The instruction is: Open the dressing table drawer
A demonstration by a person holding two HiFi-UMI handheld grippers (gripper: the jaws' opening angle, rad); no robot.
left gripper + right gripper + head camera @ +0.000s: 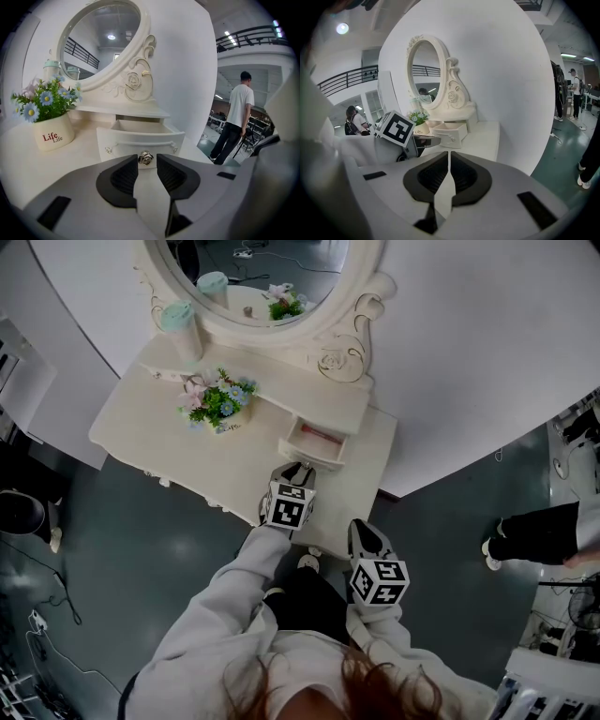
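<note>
Drawer (pixel 314 442), white with a curved front, stands pulled out of the raised shelf (pixel 281 395) at the table's (pixel 216 463) back right, near its right edge. Its pinkish inside is too small to make out. From above, the left tool (pixel 298 474) hides the knob (pixel 146 158). Its jaws stand apart with the knob between them, unclamped. The right tool (pixel 449 158), jaws together and empty, hangs off the front edge. The mirror (pixel 253 277) is cut off at top.
</note>
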